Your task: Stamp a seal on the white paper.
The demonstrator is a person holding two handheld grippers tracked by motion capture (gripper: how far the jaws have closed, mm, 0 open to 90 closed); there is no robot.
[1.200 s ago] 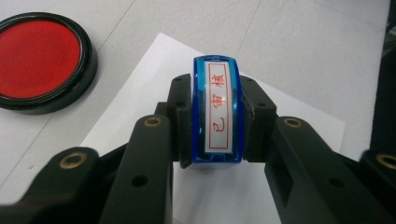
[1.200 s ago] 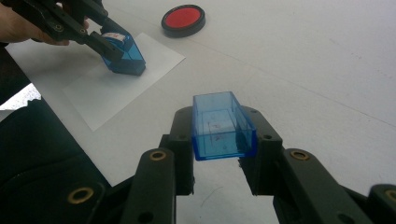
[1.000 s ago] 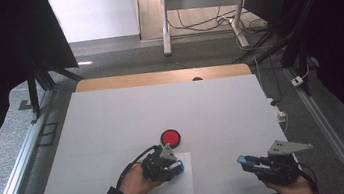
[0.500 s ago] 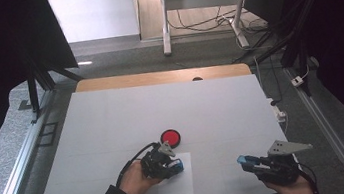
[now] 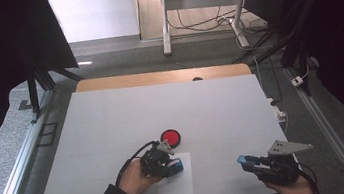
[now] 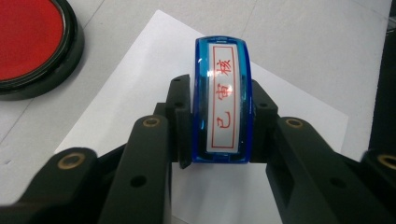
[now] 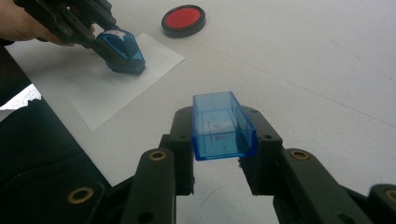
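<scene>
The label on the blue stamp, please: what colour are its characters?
Red on white label, clearest in the left gripper view.

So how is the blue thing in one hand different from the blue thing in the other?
The stamp in the left tongs is closed in and bears a white label with red characters; the cap in the right tongs is an open, see-through shell with no label. The stamp presses down on the paper; the cap is held above the table. Both are blue plastic and gripped between black jaws.

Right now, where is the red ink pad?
In the high view the red ink pad sits on the table's near-left middle, just beyond the left gripper and its blue stamp, off the paper sheet.
</scene>
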